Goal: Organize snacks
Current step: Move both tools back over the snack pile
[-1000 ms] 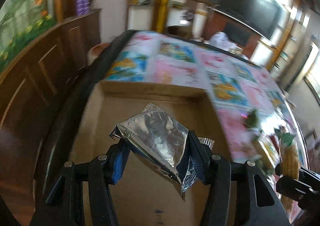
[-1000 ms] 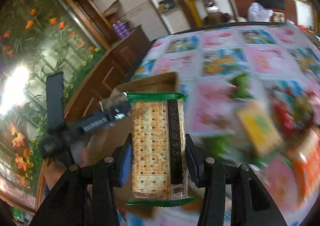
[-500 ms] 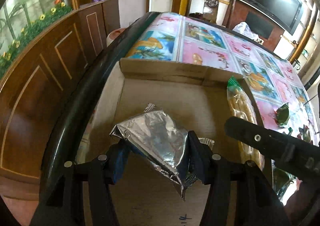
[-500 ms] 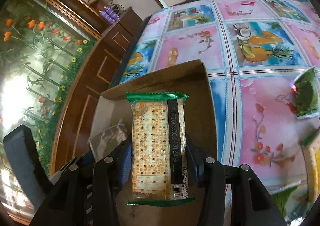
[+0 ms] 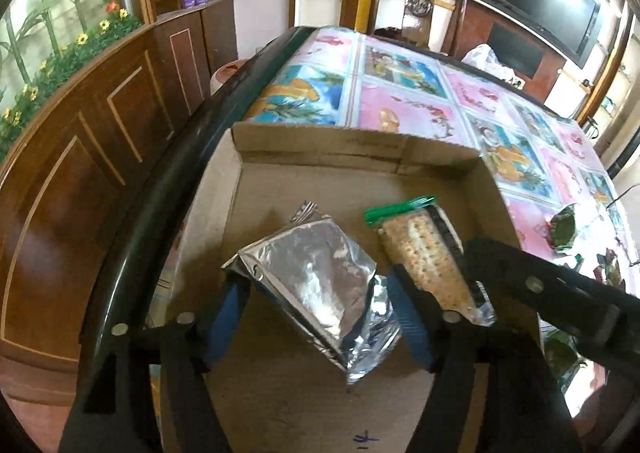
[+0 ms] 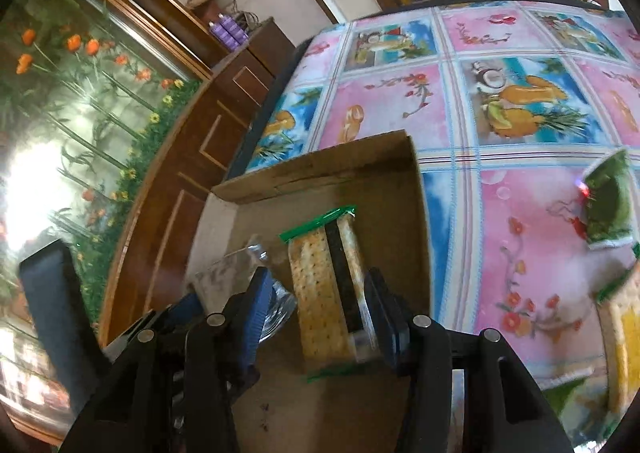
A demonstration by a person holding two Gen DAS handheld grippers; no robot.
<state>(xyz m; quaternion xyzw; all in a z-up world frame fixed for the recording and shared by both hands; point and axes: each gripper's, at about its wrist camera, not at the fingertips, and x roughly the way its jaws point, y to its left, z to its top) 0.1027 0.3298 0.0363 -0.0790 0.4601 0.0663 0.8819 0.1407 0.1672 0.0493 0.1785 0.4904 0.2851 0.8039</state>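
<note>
Over the cardboard box (image 5: 352,149), the left gripper (image 5: 316,307) is opening, letting go of its light, crinkly, slippery foil pouch (image 5: 320,289). The right gripper (image 6: 316,305) squeezes a cracker pack (image 6: 324,293) across its long sides; crackers break easily, so I'd hold gently.

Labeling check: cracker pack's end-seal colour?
Green, on the cracker pack; clearest in right wrist view.

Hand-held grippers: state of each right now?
Left hand-held gripper: jaws opening, silver foil packet between them, over the cardboard box.
Right hand-held gripper: cracker pack between its jaws; grip unclear.

Left tongs (image 5: 316,317) opening around silver foil packet (image 5: 320,289) over cardboard box (image 5: 320,145); cracker pack (image 5: 424,257) hanging beside it.
</note>
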